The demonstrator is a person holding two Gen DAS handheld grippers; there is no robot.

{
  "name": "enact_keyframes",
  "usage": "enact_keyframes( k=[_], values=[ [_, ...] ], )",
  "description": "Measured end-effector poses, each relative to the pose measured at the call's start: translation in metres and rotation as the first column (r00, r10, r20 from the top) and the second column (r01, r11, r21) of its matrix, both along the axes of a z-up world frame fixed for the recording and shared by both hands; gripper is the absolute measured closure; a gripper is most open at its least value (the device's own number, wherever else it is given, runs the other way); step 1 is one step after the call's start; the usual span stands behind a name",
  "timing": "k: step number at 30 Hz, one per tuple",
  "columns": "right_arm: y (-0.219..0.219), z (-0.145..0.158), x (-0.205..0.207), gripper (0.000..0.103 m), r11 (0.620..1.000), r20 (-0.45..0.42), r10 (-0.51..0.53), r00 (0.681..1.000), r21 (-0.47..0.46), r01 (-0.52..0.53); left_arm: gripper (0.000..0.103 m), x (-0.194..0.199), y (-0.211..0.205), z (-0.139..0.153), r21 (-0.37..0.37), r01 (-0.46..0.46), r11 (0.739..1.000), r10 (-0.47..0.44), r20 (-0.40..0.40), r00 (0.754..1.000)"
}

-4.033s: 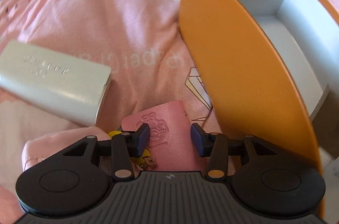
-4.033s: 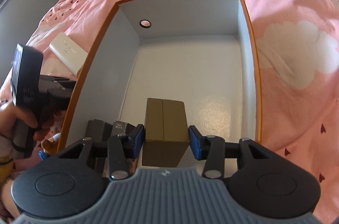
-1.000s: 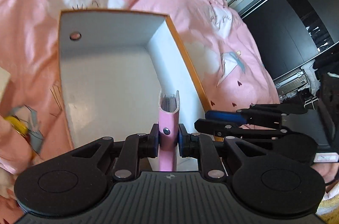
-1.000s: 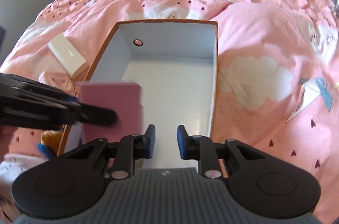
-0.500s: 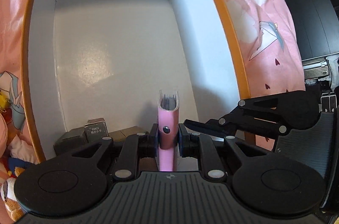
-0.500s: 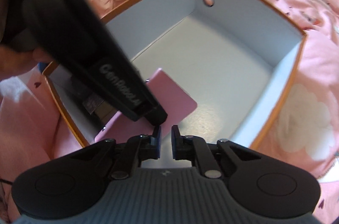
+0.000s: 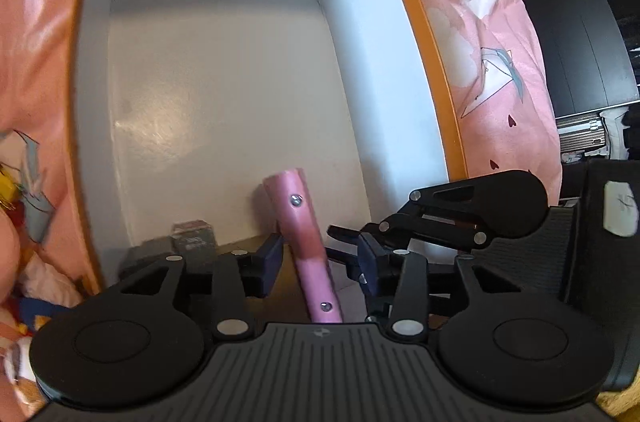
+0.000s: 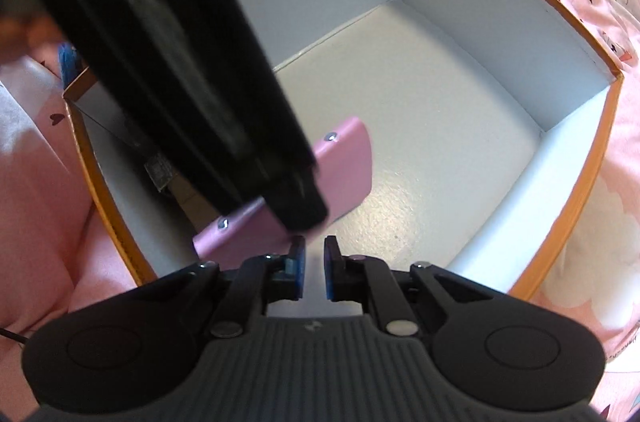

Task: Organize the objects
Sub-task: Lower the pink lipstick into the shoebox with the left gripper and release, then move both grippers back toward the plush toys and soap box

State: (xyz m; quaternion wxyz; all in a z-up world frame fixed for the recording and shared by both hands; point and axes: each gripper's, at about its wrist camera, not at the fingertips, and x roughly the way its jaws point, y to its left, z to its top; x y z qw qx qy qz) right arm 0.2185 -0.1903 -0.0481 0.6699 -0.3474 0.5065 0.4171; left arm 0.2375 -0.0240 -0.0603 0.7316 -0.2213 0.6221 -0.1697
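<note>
On our left, pink bedding (image 7: 36, 34) lies under the orange box (image 7: 424, 22); our left gripper (image 7: 320, 262) hangs in it, fingers spread, the pink wallet (image 7: 306, 242) tilted between them inside the box, untouched. Our right gripper (image 8: 313, 274), fingers nearly together on nothing, is near. Dark cabinets (image 7: 580, 42) stand right

Bright daylight, strong fisheye bending, patches of motion blur.

Ahead of the left gripper, a soft glare patch shines on the floor of the white-lined orange cardboard box (image 7: 224, 90), whose rim curves heavily and smears at far left. In the right wrist view, the black left gripper (image 8: 168, 62) looms close, blurred and dark, shadowing the box's near corner.
</note>
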Motion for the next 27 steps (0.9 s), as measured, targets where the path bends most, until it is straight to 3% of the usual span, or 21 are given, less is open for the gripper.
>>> enact_keyframes(
  k=[3, 7, 10, 12, 15, 19, 25, 27],
  values=[
    [0.002, -0.001, -0.002, 0.093, 1.000, 0.023, 0.001, 1.000, -0.015, -0.001, 0.053, -0.007, 0.020, 0.016, 0.006, -0.014, 1.000, 0.014, 0.071, 0.997],
    [-0.001, 0.003, -0.004, 0.092, 0.999, 0.053, -0.041, 0.998, -0.026, 0.042, 0.053, -0.023, 0.052, 0.037, -0.067, -0.055, 0.996, 0.063, 0.130, 0.990],
    [-0.001, 0.013, -0.008, 0.092, 0.995, 0.109, -0.082, 0.991, -0.043, 0.087, 0.053, -0.039, 0.077, 0.063, -0.066, -0.082, 0.994, 0.094, 0.200, 0.975],
    [0.000, 0.028, -0.011, 0.092, 0.992, 0.147, -0.125, 0.981, -0.008, 0.127, 0.053, -0.055, 0.099, 0.081, -0.054, -0.122, 0.991, 0.131, 0.252, 0.959],
    [0.006, 0.061, -0.016, 0.093, 0.970, 0.172, -0.218, 0.961, 0.145, 0.194, 0.053, -0.078, 0.128, 0.096, 0.001, -0.215, 0.977, 0.205, 0.298, 0.932],
    [0.050, 0.098, -0.038, 0.092, 0.915, 0.112, -0.250, 0.962, 0.353, 0.196, 0.053, -0.097, 0.161, 0.088, 0.096, -0.308, 0.947, 0.274, 0.264, 0.925],
    [0.110, 0.086, -0.072, 0.091, 0.888, 0.105, -0.231, 0.967, 0.429, 0.165, 0.053, -0.132, 0.187, 0.047, 0.116, -0.416, 0.902, 0.387, 0.208, 0.898],
    [0.122, 0.081, -0.075, 0.091, 0.874, 0.066, -0.245, 0.967, 0.448, 0.190, 0.053, -0.142, 0.189, 0.035, 0.136, -0.424, 0.895, 0.396, 0.193, 0.898]
  ],
)
